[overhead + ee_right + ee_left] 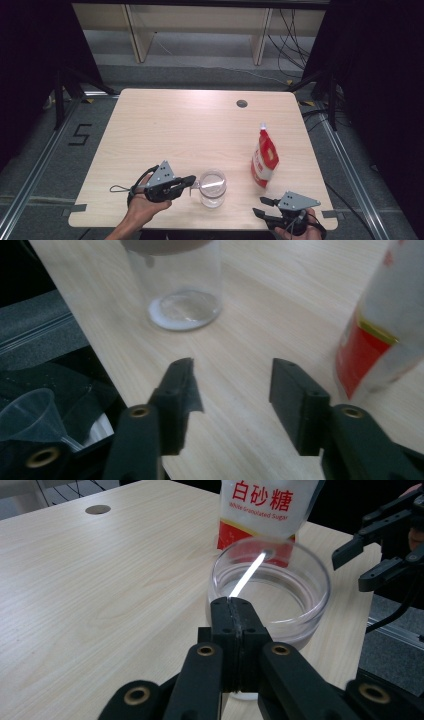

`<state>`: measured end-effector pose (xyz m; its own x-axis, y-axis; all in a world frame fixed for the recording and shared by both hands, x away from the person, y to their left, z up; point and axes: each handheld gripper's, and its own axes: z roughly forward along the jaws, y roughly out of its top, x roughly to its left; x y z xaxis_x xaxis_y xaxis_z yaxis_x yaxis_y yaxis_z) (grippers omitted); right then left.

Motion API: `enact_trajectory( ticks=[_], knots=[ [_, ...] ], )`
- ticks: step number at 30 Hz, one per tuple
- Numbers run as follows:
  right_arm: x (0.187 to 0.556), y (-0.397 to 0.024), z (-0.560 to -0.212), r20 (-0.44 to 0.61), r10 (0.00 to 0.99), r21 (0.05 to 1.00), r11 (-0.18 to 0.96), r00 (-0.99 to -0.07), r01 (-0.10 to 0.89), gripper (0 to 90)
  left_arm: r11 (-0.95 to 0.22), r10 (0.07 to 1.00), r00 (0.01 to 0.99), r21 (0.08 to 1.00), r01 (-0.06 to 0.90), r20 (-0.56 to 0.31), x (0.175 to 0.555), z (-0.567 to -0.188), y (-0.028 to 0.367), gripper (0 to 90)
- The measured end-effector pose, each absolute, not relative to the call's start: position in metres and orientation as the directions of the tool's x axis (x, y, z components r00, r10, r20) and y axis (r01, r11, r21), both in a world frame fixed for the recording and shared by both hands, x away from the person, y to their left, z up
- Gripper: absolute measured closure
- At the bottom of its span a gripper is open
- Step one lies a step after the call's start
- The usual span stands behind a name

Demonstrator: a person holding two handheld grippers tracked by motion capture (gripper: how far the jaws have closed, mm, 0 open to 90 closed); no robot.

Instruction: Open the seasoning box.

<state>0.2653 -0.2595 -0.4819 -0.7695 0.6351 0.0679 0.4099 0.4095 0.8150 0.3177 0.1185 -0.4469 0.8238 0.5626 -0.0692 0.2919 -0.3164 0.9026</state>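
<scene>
**Left Jaws Clamped on Spoon Handle at Jar; Right Jaws Apart and Empty**

At the near left of the table point(150, 130), the left gripper point(191, 181) pointed right toward the glass jar point(212, 188). Its jaws were pressed together, pad against pad, and pinched the near end of a thin white spoon point(248, 573). In the left gripper view the spoon handle emerged from the seam between the closed jaws and ran up and away across the jar mouth, with its far end near the jar's far rim. The jar stood upright just beyond the jaw tips, close to the near table edge and slightly left of centre.

To the right of the jar, and somewhat farther from the person, the sugar pouch point(264, 159) stood upright with its white spout uppermost. It bore a red lower band and the printed words "White Granulated Sugar". Jar and pouch stood near each other but apart.

At the near right corner, the right gripper point(261, 206) pointed left. Its jaws stood moderately apart with bare tabletop between them and no object in the gap. In the right gripper view the jar lay beyond the left jaw, and the pouch lay beside and beyond the right jaw, neither touching a pad. A clear plastic funnel point(31, 412) lay below the table edge at the lower left of that view.
</scene>
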Motion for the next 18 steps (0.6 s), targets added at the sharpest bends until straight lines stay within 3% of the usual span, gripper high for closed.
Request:
enact_trajectory(
  ticks=[2,18],
  knots=[
    [0.267,-0.257,-0.481,0.022,0.612,0.832,0.427,-0.790,0.354,60.1,-0.323,0.557,0.828,0.900,0.293,-0.069,0.318,-0.448,0.119,88.5],
    [0.275,-0.219,-0.466,-0.002,0.537,0.877,0.405,-0.844,0.256,85.6,-0.330,0.551,0.832,0.900,0.283,-0.059,0.318,-0.448,0.120,87.7]
  ],
)
